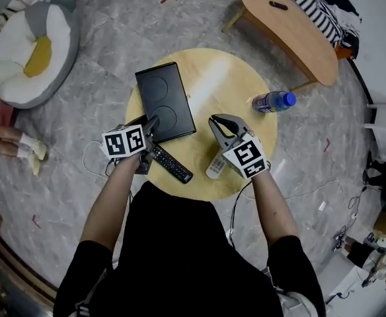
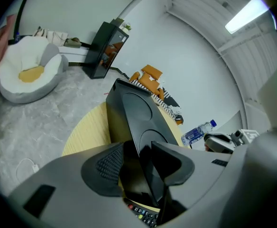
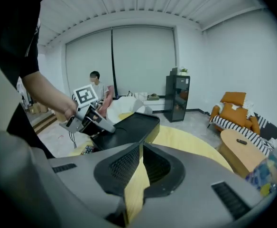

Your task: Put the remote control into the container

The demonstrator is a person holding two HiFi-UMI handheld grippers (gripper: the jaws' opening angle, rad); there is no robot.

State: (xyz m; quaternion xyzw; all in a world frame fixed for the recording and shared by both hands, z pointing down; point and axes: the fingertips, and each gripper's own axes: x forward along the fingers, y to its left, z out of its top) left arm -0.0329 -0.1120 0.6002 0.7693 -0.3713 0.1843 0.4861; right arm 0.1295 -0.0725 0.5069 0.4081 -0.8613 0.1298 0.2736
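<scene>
A black remote control [image 1: 172,164] lies on the round wooden table [image 1: 229,78] near its front edge. Just behind it sits the black container [image 1: 165,101], a flat tray with two round recesses. My left gripper [image 1: 151,124] is open, with the container's near edge [image 2: 138,113] standing between its jaws; the left pad is clear of the wall. The black remote [image 2: 143,216] shows just below those jaws. My right gripper [image 1: 215,121] is shut and empty above the table, beside the container. A white remote [image 1: 215,167] lies partly under it.
A water bottle [image 1: 273,101] lies at the table's right edge. A wooden bench [image 1: 292,28] stands behind on the right and a beanbag [image 1: 31,48] on the left. Cables trail over the floor. A person [image 3: 96,87] sits by the far wall.
</scene>
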